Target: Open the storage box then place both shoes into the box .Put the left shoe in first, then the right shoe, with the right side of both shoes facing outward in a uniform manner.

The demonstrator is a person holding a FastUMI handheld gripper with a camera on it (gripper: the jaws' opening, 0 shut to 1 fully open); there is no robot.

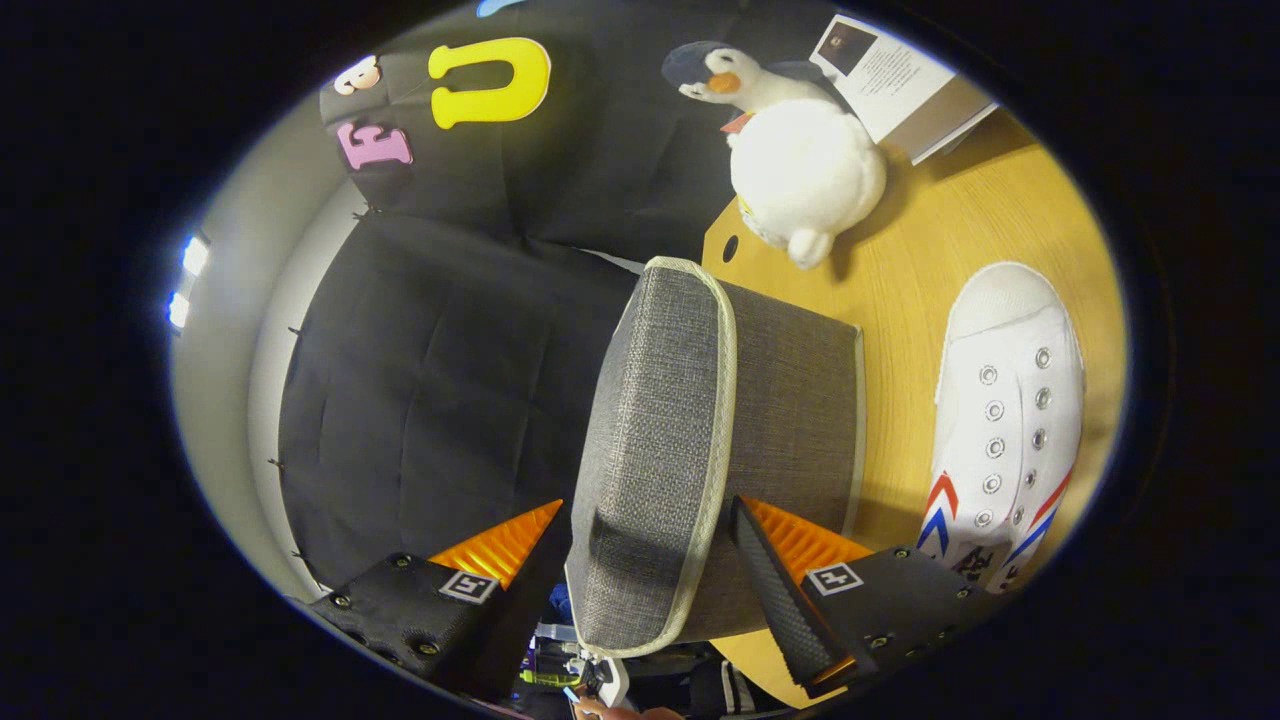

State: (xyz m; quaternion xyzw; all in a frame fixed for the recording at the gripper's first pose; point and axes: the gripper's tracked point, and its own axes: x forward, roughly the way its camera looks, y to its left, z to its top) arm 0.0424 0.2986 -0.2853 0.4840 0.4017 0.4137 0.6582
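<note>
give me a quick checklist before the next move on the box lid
1. Gripper straddles the grey lid: ok.
2. Both fingers pressing on the lid: cannot tell; a gap seems to remain on each side.
3. Box open enough for a shoe: cannot tell.
4. White shoe on the table beside the box, clear of the lid: ok.
5. Second shoe located: cannot tell.
6. Plush penguin beyond the box, out of the way: ok.

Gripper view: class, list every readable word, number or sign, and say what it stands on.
Leaflet: print too small to read.
Shoe: dark marks by the stripes, too blurred to read.
Gripper, jaws shut on the lid: square markers, no words.
</note>
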